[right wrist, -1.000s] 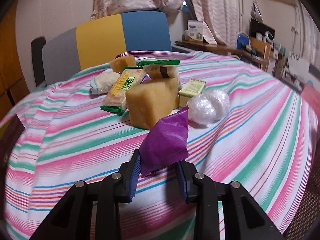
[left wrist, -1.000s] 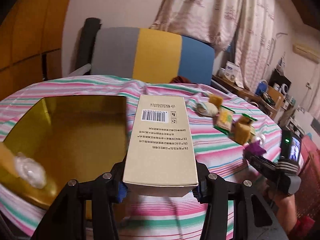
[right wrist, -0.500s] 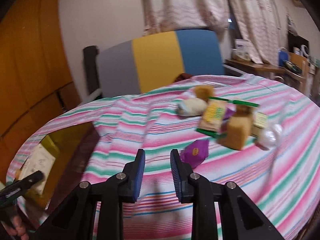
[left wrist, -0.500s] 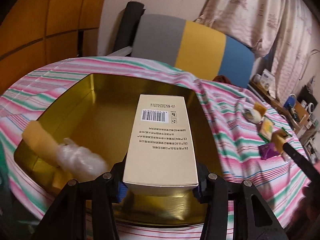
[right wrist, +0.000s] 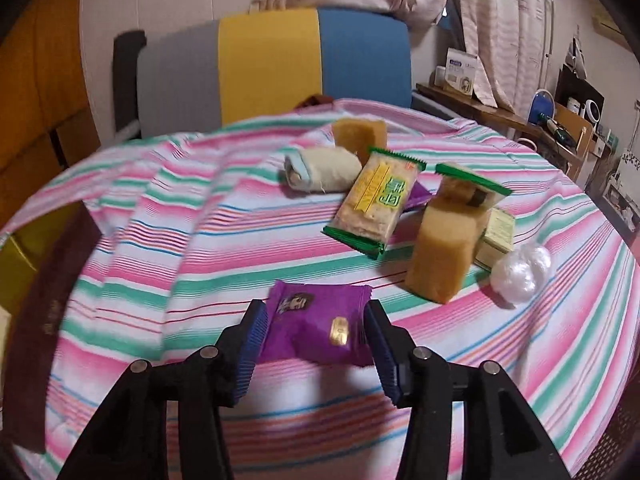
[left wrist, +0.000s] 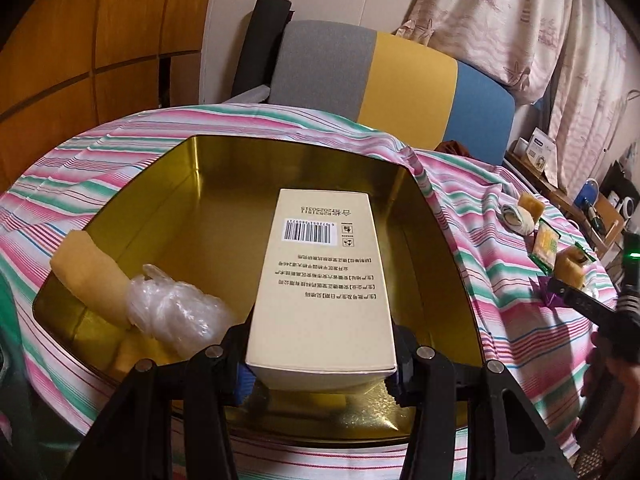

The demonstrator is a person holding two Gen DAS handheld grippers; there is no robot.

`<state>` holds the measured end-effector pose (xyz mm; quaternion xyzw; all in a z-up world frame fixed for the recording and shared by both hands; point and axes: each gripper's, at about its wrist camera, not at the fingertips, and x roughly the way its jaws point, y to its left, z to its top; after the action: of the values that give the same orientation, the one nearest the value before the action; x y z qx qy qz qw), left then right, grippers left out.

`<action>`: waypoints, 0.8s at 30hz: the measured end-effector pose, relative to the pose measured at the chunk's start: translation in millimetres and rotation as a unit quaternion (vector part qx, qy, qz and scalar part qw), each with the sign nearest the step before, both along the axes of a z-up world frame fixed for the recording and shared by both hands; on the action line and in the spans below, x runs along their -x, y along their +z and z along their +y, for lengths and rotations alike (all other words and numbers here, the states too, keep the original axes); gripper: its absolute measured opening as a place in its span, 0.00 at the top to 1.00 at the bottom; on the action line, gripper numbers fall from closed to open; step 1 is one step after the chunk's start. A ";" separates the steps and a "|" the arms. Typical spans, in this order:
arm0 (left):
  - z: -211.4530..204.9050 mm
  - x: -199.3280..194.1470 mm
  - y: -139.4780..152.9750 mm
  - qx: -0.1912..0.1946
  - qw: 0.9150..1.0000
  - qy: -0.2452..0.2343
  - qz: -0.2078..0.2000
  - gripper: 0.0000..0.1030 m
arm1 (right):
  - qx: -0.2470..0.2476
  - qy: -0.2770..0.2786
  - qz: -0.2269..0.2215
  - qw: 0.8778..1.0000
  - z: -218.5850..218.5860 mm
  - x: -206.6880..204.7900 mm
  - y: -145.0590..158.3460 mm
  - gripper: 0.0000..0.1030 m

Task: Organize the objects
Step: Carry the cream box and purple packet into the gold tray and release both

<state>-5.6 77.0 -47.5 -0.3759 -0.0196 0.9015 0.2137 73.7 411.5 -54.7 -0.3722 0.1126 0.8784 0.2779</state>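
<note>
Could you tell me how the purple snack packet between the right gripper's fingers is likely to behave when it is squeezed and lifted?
The purple snack packet looks like thin crinkled foil, so it will probably crumple rather than stay stiff. Its glossy surface may slip, though the right gripper has ribbed pads. It seems light, being small and puffy; the contents could be fragile.

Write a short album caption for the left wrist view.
Left gripper holds a beige barcoded box over the open gold tin.

Purple packet [right wrist: 318, 330], pink-green striped tablecloth [right wrist: 200, 240]
</note>
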 end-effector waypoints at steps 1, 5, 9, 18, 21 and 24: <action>-1.2 0.5 0.2 0.000 1.000 0.001 0.000 0.51 | -0.002 -0.006 -0.006 1.000 3.2 2.8 -3.0 0.49; -4.3 3.0 -1.3 0.000 1.000 0.005 -0.002 0.51 | 0.012 -0.008 0.007 1.000 11.6 2.4 -7.1 0.49; -4.3 2.7 -2.7 0.001 1.000 0.004 -0.003 0.51 | 0.040 -0.008 0.003 0.999 15.8 1.6 -16.5 0.49; -6.8 1.8 4.6 -0.013 1.000 0.003 0.001 0.51 | 0.043 0.011 0.052 0.998 9.1 -12.8 -7.3 0.67; -10.6 3.7 10.6 -0.017 1.000 0.006 0.007 0.51 | 0.033 0.020 0.057 0.998 -1.5 -14.5 -3.5 0.68; -17.7 8.2 16.1 -0.017 1.000 0.017 0.014 0.51 | 0.053 0.036 0.079 0.995 -15.6 -18.9 5.9 0.68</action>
<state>-13.8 59.2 -31.4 -0.3592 -0.0379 0.9097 0.2048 92.7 395.9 -48.8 -0.3199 0.1670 0.9072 0.2163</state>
